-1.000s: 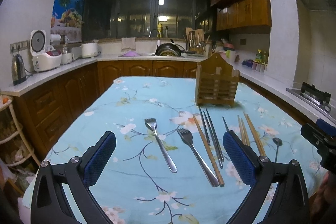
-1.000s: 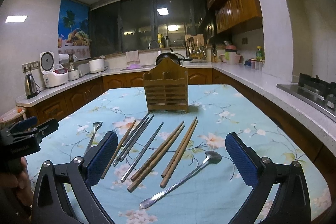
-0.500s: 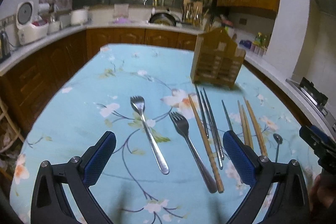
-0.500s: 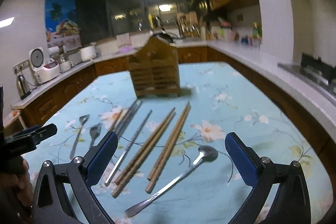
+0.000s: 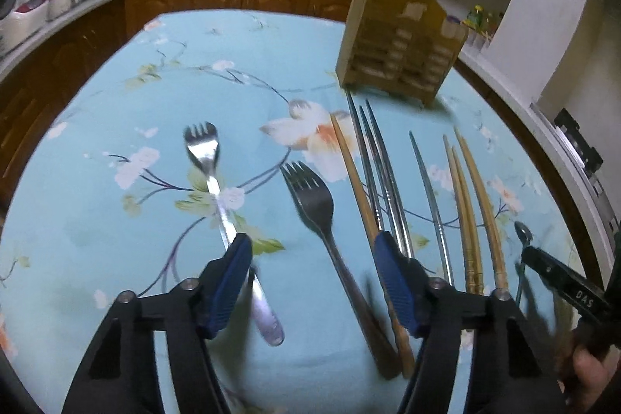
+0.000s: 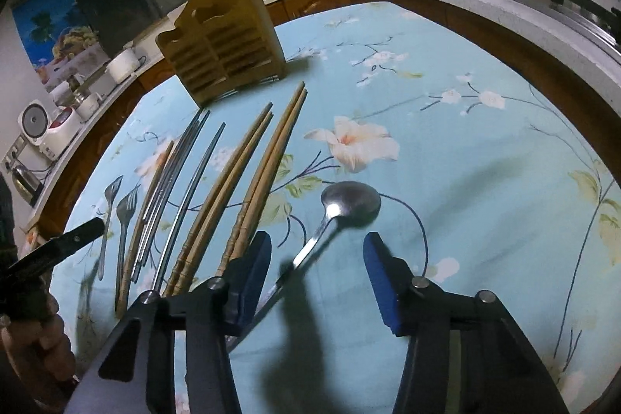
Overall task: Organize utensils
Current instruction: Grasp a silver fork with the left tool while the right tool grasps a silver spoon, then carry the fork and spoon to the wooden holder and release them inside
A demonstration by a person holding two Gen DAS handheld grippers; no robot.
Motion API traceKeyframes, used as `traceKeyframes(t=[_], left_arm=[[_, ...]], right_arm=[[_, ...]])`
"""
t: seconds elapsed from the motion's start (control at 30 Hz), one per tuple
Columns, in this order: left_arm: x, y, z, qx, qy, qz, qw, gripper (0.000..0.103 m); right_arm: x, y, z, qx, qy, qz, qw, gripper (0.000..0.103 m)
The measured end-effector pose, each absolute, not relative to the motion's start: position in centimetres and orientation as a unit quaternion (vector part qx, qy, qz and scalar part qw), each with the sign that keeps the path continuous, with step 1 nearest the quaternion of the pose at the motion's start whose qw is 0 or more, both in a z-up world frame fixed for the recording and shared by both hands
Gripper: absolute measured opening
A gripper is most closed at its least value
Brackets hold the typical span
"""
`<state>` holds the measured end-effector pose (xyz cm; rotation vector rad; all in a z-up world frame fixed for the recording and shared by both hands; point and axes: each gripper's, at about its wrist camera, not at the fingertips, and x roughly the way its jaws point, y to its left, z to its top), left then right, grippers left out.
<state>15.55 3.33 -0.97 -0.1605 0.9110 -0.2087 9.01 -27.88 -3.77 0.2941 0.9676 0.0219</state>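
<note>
Since half a second earlier both grippers had dropped closer to the floral tablecloth [image 5: 116, 103] and their jaws had narrowed from wide to a moderate gap, neither holding anything. The left gripper [image 5: 312, 278] hung low over the dark fork [image 5: 314, 208], whose handle ran between its blue pads; its left pad overlapped the handle of the shiny fork [image 5: 211, 173], its right pad the lone wooden chopstick [image 5: 349, 165] and the metal chopsticks [image 5: 378, 173]. The right gripper [image 6: 316, 278] had come down over the spoon [image 6: 341, 204], so the handle lay between its pads, bowl just ahead. The two pairs of wooden chopsticks [image 6: 252, 173] lay just to the left of the spoon. The wooden utensil holder [image 6: 221, 41] stood upright beyond the row, its place unchanged.
</note>
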Motion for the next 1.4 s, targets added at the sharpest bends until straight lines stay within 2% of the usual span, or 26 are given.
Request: traceKeyframes(t=[0.13,0.2,0.27,0.33,0.37,0.4,0.6,0.87,0.9,0.93,0.97,1.4], left_arm=[[17.2,2.7,-1.7,-0.068,0.458,-0.103,0.88,0.054],[17.4,3.0,-1.6,-0.069,0.465,-0.106,0.877,0.047],[17.4,3.4,-1.2,-0.061,0.462,-0.105,0.879,0.045],[17.3,3.9,-0.8,-0.059,0.46,-0.106,0.879,0.038],[17.2,4.3,-0.6,-0.057,0.46,-0.106,0.88,0.026],[17.9,3.8,-1.4,-0.054,0.459,-0.105,0.88,0.018],[19.9,2.8,-2.6,-0.076,0.454,-0.135,0.878,0.015],[17.6,4.1,0.4,-0.094,0.413,-0.153,0.893,0.015],[17.3,4.3,0.9,-0.098,0.408,-0.155,0.894,0.013],[17.1,4.6,1.3,-0.102,0.403,-0.158,0.895,0.004],[16.8,4.9,1.7,-0.106,0.4,-0.161,0.896,0.0],[15.0,6.5,6.1,-0.123,0.341,-0.173,0.916,0.0]], right_arm=[[10.0,-27.9,-3.9,0.149,0.473,0.02,0.868,0.037],[10.5,-28.0,-4.0,0.16,0.475,0.026,0.865,0.033],[11.1,-28.3,-4.1,0.17,0.479,0.026,0.861,0.02],[11.5,-28.5,-4.4,0.183,0.481,0.028,0.857,0.011],[11.7,-28.5,-4.5,0.187,0.482,0.029,0.855,0.009],[11.8,-28.7,-4.5,0.195,0.482,0.033,0.854,0.009],[11.7,-28.4,-3.9,0.206,0.472,0.051,0.856,0.005],[11.6,-27.6,-0.7,0.196,0.436,0.072,0.875,0.002],[11.6,-27.5,-0.3,0.195,0.43,0.074,0.878,0.002],[11.6,-27.5,0.1,0.195,0.426,0.076,0.88,0.002],[11.7,-27.5,0.4,0.196,0.422,0.077,0.882,0.002],[12.8,-27.3,4.9,0.187,0.363,0.096,0.908,0.002]])
